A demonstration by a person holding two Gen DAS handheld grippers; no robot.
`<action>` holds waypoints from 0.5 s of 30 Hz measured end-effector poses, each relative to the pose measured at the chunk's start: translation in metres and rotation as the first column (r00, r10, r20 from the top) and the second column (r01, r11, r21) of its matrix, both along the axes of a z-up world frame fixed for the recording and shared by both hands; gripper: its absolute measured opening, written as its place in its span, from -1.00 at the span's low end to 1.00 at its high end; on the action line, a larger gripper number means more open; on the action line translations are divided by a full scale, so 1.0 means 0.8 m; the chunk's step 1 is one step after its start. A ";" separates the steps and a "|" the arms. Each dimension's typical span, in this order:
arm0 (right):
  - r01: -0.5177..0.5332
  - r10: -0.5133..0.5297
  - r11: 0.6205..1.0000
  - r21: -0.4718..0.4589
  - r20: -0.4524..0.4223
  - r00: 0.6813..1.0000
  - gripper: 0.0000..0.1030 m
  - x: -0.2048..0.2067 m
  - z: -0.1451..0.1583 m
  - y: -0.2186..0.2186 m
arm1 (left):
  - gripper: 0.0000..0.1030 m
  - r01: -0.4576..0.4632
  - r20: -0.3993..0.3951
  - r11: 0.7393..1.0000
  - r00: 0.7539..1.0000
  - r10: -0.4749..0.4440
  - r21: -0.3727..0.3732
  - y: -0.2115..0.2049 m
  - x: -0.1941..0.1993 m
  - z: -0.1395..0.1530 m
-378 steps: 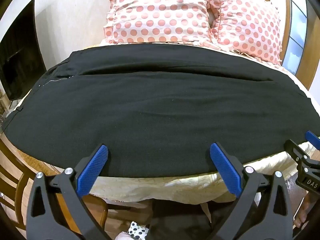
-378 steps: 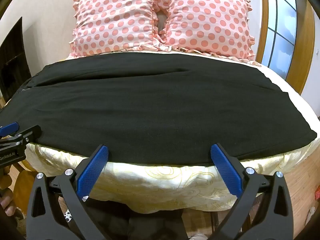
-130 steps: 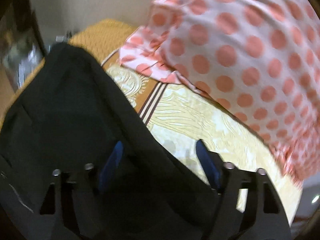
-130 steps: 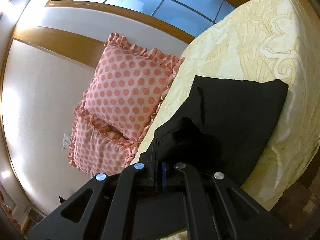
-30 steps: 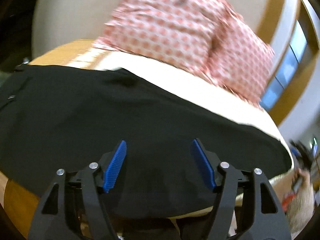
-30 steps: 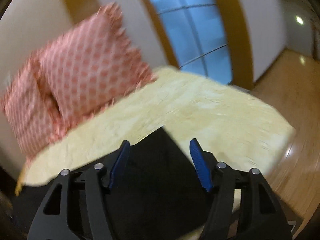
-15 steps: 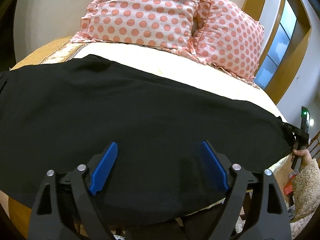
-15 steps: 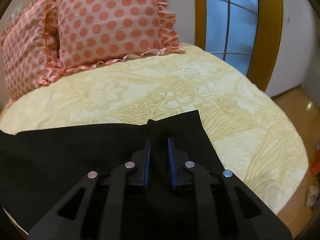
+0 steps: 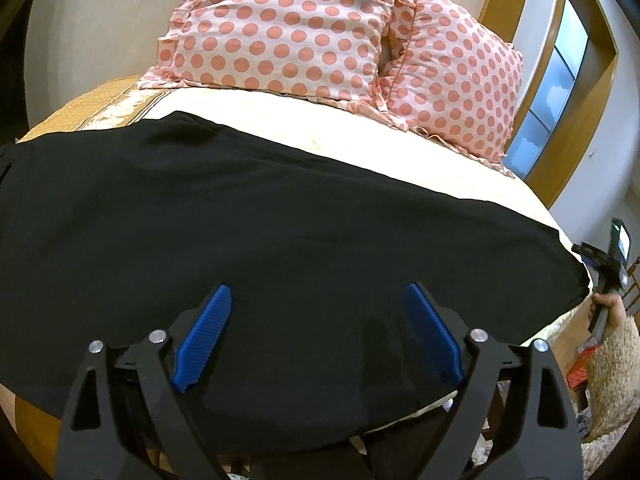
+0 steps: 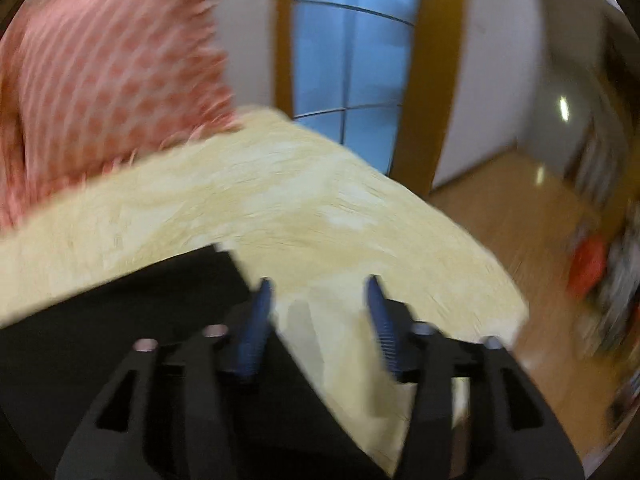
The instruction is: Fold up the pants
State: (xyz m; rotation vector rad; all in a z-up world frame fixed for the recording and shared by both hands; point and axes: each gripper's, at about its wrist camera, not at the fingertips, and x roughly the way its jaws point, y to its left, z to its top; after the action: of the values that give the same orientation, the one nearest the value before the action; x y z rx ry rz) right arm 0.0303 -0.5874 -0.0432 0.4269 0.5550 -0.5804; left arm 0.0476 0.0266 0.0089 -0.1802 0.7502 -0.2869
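The black pants [image 9: 280, 232] lie flat across the bed, folded lengthwise, reaching from the left edge to the right edge. My left gripper [image 9: 316, 320] is open and empty above their near edge. My right gripper [image 10: 318, 304] is open and empty at the pants' right end [image 10: 160, 320]; its left finger is over the black cloth and its right finger over the bedspread. The right wrist view is blurred. The right gripper also shows in the left wrist view [image 9: 604, 272] at the far right, held by a hand.
The bed has a pale yellow patterned bedspread [image 10: 320, 200]. Two pink polka-dot pillows [image 9: 288, 28] lean at the head. A window with a wooden frame [image 10: 348, 60] is at the right. Wooden floor [image 10: 520, 208] lies beyond the bed's right edge.
My right gripper was shut on the pants' right end half a second ago; it has opened, let go and swung right. My left gripper stays open and has barely moved.
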 end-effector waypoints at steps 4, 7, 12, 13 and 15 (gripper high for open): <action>0.004 -0.023 0.988 0.156 0.120 0.993 0.18 -0.050 -0.025 -0.020 | 0.84 0.006 0.013 1.000 1.000 -0.007 0.019 -0.006 0.001 -0.002; -0.032 -0.002 0.983 0.181 0.182 0.983 0.19 -0.073 -0.032 -0.002 | 0.85 0.010 0.020 1.000 1.000 -0.011 0.027 -0.006 -0.002 -0.004; -0.136 0.071 0.969 0.208 0.292 0.954 0.19 -0.099 -0.043 0.043 | 0.85 0.011 0.020 1.000 1.000 -0.011 0.002 -0.001 -0.002 -0.004; -0.160 0.095 0.967 0.197 0.302 0.949 0.19 -0.104 -0.045 0.059 | 0.85 0.011 0.020 1.000 1.000 -0.011 0.001 -0.001 -0.002 -0.004; -0.203 0.131 0.959 0.197 0.326 0.936 0.19 -0.109 -0.044 0.073 | 0.86 0.012 0.020 1.000 1.000 -0.012 0.005 -0.002 -0.002 -0.004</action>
State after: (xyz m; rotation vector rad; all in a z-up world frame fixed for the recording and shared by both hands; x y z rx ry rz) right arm -0.0569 -0.5292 -0.0788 0.6685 0.3512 -0.2756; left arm 0.0458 0.0251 0.0055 -0.1684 0.7322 -0.2980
